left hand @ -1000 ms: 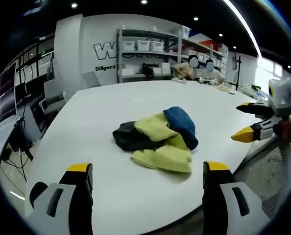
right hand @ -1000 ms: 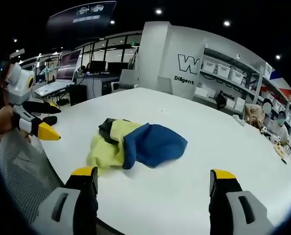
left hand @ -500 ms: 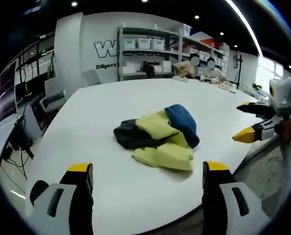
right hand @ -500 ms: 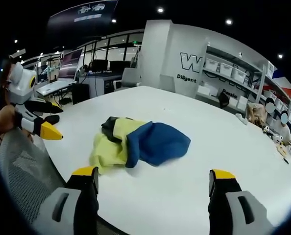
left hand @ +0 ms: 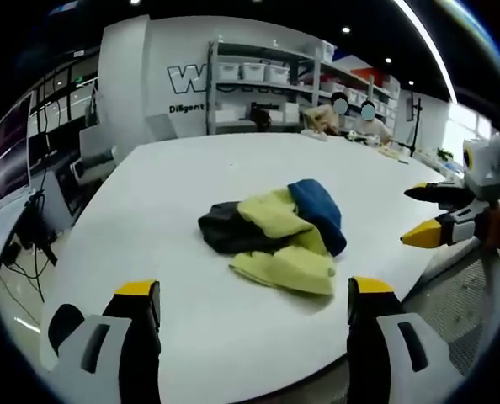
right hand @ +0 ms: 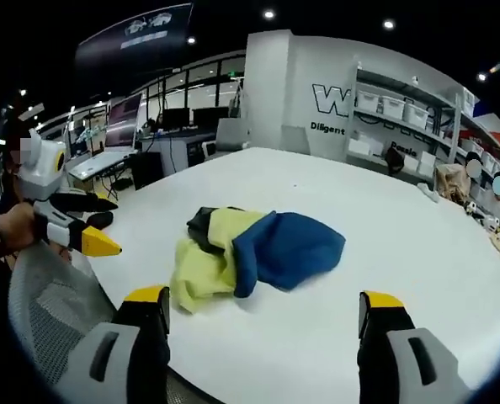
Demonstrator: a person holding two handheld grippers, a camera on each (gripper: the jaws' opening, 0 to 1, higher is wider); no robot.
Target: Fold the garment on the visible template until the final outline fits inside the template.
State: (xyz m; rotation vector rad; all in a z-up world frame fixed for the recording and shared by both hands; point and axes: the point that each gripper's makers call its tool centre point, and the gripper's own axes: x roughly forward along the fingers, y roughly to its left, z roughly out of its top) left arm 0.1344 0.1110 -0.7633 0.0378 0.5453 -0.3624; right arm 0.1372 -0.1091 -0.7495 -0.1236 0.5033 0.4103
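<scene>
Since a second ago both views have tilted slightly; the garment (left hand: 275, 240) has not shifted on the table (left hand: 191, 177). Left gripper (left hand: 250, 295) and right gripper (right hand: 263, 303) stand open, empty, short of the cloth. One garment, crumpled mid-table: yellow, blue and dark panels. Judged soft, light, limp; best pinched at a free yellow edge. No template outline discernible.

Yellow, blue and black garment (left hand: 275, 237)

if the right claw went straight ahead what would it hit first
Probably the crumpled garment on the white table: it lies ahead between the right claw's open jaws. Depth is unclear.
</scene>
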